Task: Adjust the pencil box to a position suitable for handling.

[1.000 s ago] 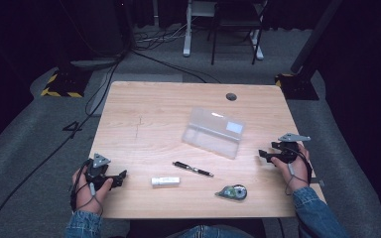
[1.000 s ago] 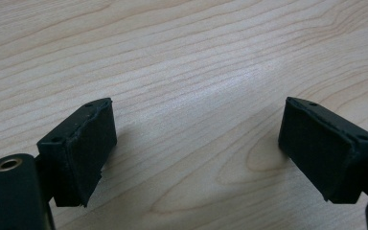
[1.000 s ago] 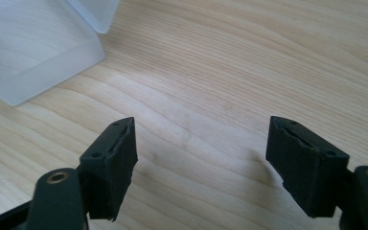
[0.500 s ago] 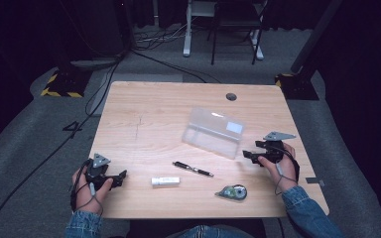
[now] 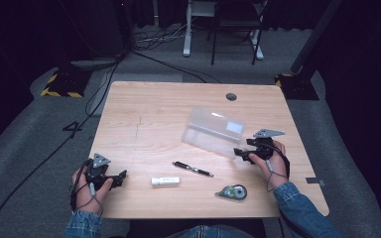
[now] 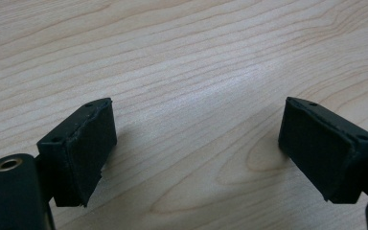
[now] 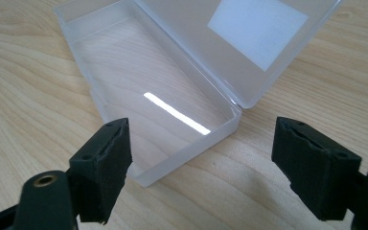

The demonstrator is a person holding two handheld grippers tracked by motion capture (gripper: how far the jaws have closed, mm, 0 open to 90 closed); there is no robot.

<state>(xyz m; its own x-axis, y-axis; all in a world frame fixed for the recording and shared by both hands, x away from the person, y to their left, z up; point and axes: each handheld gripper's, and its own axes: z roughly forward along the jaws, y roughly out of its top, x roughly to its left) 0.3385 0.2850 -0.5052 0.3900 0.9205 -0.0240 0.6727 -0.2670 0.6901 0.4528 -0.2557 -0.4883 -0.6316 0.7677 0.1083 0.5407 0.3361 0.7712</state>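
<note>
A clear plastic box [image 5: 212, 131] lies open in the middle-right of the wooden table [image 5: 154, 114], its lid with a white label [image 7: 256, 21] folded back. My right gripper [image 5: 240, 153] is open at the box's near right corner, and its own view has the empty tray [image 7: 153, 96] just beyond the spread jaws [image 7: 201, 167]. A black pen [image 5: 193, 169], a white stick-shaped item [image 5: 165, 181] and a correction-tape dispenser [image 5: 231, 192] lie near the front edge. My left gripper [image 5: 121, 175] rests open at the front left over bare wood [image 6: 196, 143].
A round cable hole [image 5: 231, 96] sits at the table's far edge. Around the table the floor is dark, with cables [image 5: 104, 94], a yellow-black striped block [image 5: 59, 84] at the far left and chair and desk legs [image 5: 218, 34] beyond.
My right gripper has moved left and slightly forward, from the table's right edge up to the near right corner of the clear box. The left gripper has stayed still.
</note>
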